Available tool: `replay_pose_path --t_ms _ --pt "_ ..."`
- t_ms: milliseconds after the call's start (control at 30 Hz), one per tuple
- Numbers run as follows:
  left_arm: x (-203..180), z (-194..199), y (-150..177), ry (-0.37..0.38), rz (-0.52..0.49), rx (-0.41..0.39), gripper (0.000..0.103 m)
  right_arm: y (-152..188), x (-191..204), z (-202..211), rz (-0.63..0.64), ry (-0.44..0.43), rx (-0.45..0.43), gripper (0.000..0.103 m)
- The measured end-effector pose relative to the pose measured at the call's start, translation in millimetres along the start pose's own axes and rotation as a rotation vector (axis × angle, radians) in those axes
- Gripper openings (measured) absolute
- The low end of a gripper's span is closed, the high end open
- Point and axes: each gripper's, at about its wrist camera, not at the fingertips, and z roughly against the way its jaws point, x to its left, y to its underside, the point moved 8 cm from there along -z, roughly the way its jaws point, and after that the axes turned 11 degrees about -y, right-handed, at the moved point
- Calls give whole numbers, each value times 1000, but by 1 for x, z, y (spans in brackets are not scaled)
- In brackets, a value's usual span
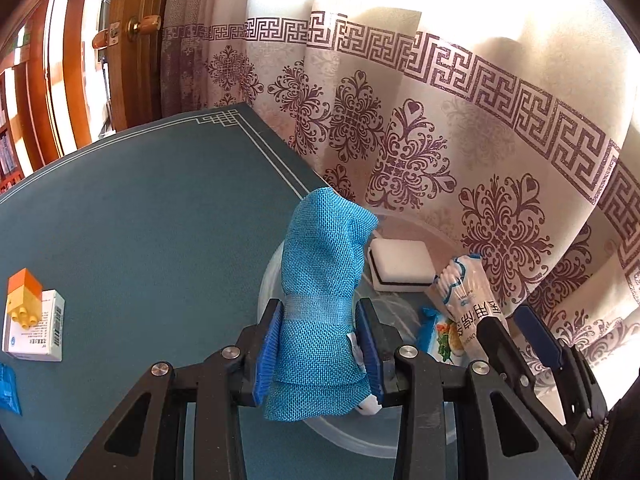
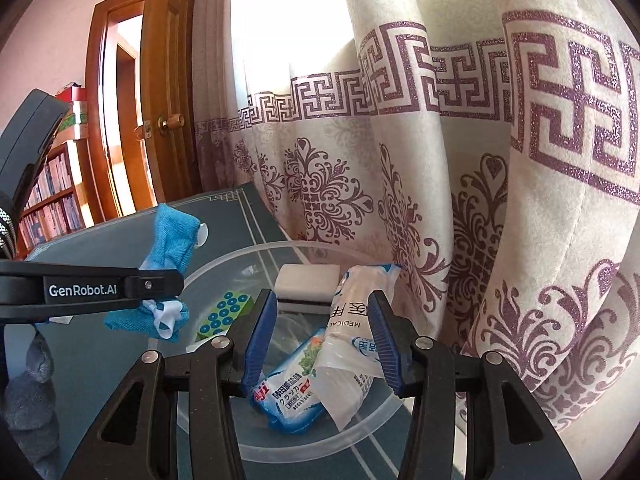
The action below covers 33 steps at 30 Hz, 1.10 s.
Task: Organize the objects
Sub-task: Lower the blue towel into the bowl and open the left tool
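My left gripper [image 1: 320, 344] is shut on a folded blue woven cloth [image 1: 320, 272] and holds it upright over the near rim of a clear plastic bowl [image 1: 272, 276]. The same cloth [image 2: 168, 236] shows in the right wrist view, clamped in the left gripper [image 2: 160, 286]. My right gripper [image 2: 322, 340] is open, its fingers on either side of a white medical swab packet [image 2: 348, 356] that leans inside the bowl [image 2: 224, 276]. A blue cracker packet [image 2: 288, 392] and a white sponge [image 2: 308, 280] also lie in the bowl.
A white box [image 1: 36, 328] with a yellow-orange toy block [image 1: 24, 296] on it lies on the teal table [image 1: 140, 220] at the left. A blue packet [image 1: 8, 388] lies at the left edge. A green dotted card [image 2: 228, 312] lies beside the bowl. Patterned curtains [image 1: 440, 140] hang close behind the table.
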Motion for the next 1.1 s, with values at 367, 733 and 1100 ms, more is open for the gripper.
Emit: replay_pose_path --t_ms 367,733,1100 --pt "13 -1 -1 1 76 -21 80 4 -2 3 -8 2 3 49" --pt "42 9 12 -81 117 -39 91 6 12 6 7 -20 4 50" --pt "72 22 24 -154 151 -53 98 5 31 17 12 -64 -7 60"
